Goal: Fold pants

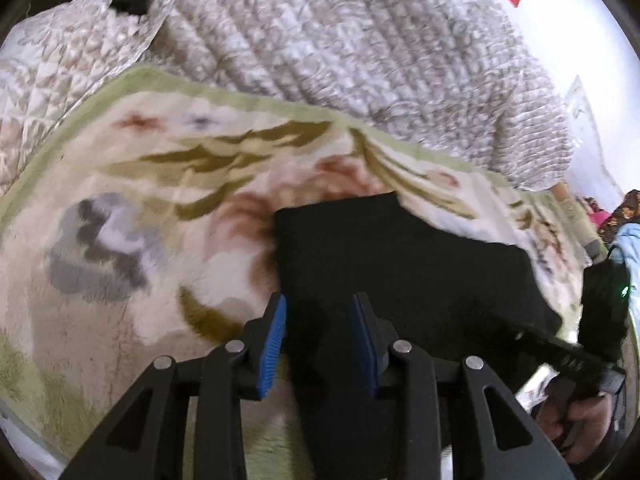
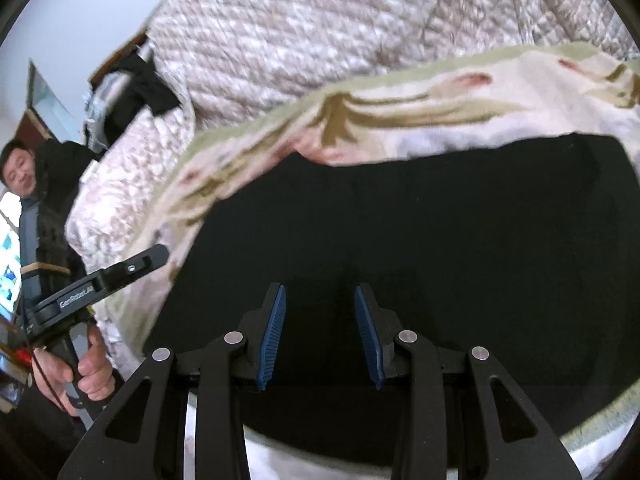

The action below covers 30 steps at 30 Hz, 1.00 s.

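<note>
The black pants (image 1: 404, 272) lie folded flat on a floral blanket (image 1: 140, 208) on a bed. My left gripper (image 1: 320, 320) is open, its blue pads above the pants' near left edge, holding nothing. In the right wrist view the pants (image 2: 420, 232) fill the middle as a wide dark sheet. My right gripper (image 2: 320, 316) is open just above the cloth, empty. The left gripper's body (image 2: 100, 280) shows at the left of the right wrist view, and the right gripper's body (image 1: 576, 356) at the right of the left wrist view.
A quilted pinkish bedspread (image 1: 360, 40) lies bunched behind the blanket. Another dark garment (image 2: 148, 88) lies at the bed's far end. A person (image 2: 24, 184) stands beside the bed. The blanket's edge (image 2: 600, 416) shows at the near right.
</note>
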Motion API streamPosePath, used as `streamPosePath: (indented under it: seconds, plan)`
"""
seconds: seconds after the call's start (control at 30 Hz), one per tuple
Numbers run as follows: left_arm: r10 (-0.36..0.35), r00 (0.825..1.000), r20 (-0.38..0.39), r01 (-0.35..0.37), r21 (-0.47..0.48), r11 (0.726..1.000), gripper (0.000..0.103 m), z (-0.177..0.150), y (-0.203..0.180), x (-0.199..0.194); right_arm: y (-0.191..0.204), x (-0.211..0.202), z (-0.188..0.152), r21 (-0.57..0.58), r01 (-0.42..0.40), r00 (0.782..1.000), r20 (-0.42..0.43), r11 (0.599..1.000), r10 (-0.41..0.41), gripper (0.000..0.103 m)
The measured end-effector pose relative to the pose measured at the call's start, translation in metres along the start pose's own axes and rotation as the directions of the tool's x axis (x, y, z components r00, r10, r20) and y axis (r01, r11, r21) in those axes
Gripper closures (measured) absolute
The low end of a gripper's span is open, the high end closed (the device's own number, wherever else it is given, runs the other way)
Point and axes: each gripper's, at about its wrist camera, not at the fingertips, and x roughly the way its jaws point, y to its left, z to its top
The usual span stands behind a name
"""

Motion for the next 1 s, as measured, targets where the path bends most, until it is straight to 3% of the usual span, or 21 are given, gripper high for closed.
streamPosePath:
  seconds: [0.1, 0.33, 0.37, 0.4, 0.43, 0.6, 0.77, 1.0]
  plan:
    - [-0.011, 1.000, -0.016, 0.011, -0.025, 1.000, 0.067, -0.003, 0.005, 0.009, -0.002, 0.009, 0.008, 0.024, -0.041, 0.999, -0.013, 0.999, 0.041, 0.066]
    - [-0.001, 1.000, 0.015, 0.001, 0.012, 1.000, 0.067, -0.003, -0.001, 0.005, -0.004, 0.038, 0.031, 0.034, -0.094, 0.993, -0.070, 0.995, 0.096, 0.067]
    - [0.000, 1.000, 0.014, 0.000, 0.009, 1.000, 0.067, -0.003, -0.001, 0.005, -0.004, 0.042, 0.033, 0.038, -0.093, 0.993, -0.075, 0.995, 0.095, 0.074]
    - [0.002, 1.000, 0.012, -0.003, 0.008, 1.000, 0.067, -0.003, -0.001, 0.005, -0.004, 0.044, 0.035, 0.040, -0.084, 0.993, -0.081, 0.996, 0.087, 0.092]
    - [0.007, 1.000, 0.010, -0.007, 0.007, 1.000, 0.067, -0.003, -0.001, 0.005, -0.004, 0.044, 0.035, 0.042, -0.076, 0.993, -0.084, 0.996, 0.080, 0.101]
    - [0.010, 1.000, 0.024, -0.010, 0.012, 1.000, 0.067, -0.003, -0.001, 0.003, -0.005, 0.017, 0.027, 0.066, -0.084, 0.996, 0.002, 0.994, 0.084, 0.101]
    - [0.000, 1.000, 0.020, -0.001, 0.015, 1.000, 0.067, -0.002, -0.005, 0.003, -0.016, 0.029, 0.023, 0.094, -0.044, 0.999, -0.027, 0.995, 0.047, 0.101]
    - [-0.057, 0.998, 0.018, 0.056, 0.026, 0.998, 0.067, -0.010, -0.018, -0.006, -0.010, -0.009, 0.021, 0.060, 0.032, 0.999, 0.030, 0.998, -0.034, 0.097]
